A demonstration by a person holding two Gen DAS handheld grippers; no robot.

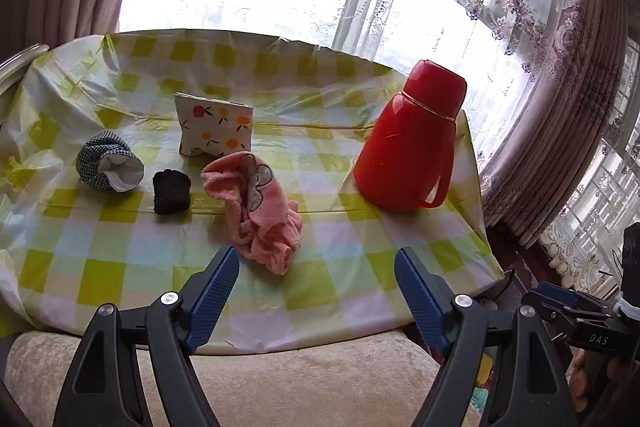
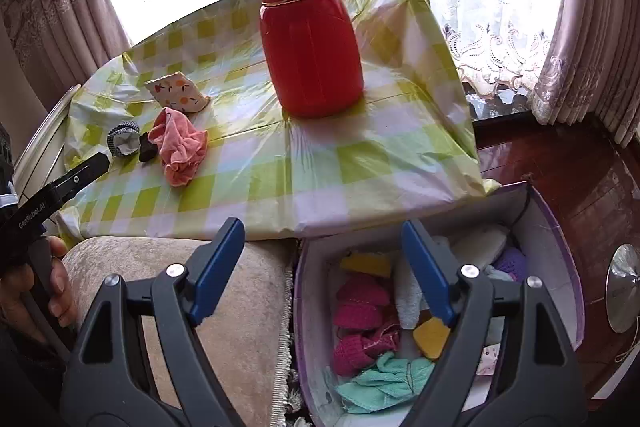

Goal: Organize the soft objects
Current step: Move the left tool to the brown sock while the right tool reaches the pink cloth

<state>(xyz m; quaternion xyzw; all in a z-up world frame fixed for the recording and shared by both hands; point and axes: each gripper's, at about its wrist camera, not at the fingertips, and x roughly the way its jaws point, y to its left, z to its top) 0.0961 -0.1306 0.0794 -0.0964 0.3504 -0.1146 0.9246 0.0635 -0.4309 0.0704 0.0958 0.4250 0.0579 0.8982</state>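
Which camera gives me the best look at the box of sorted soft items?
Right wrist view: the white box lies open below the right gripper's jaws, showing knitted pieces and cloths inside. The left wrist view shows only a colourful sliver at its bottom edge.

Two markings are legible. In the left wrist view, the letters "DAS" appear in white on the black body of the right gripper (image 1: 576, 311), at about 4 o'clock in the frame. In the right wrist view, the lettering "GenRobot.AI" runs in white along the black arm of the left gripper (image 2: 94, 163), at about 9 o'clock in the frame, just above the hand (image 2: 36, 291) that grips its handle. No other text, number or label is readable
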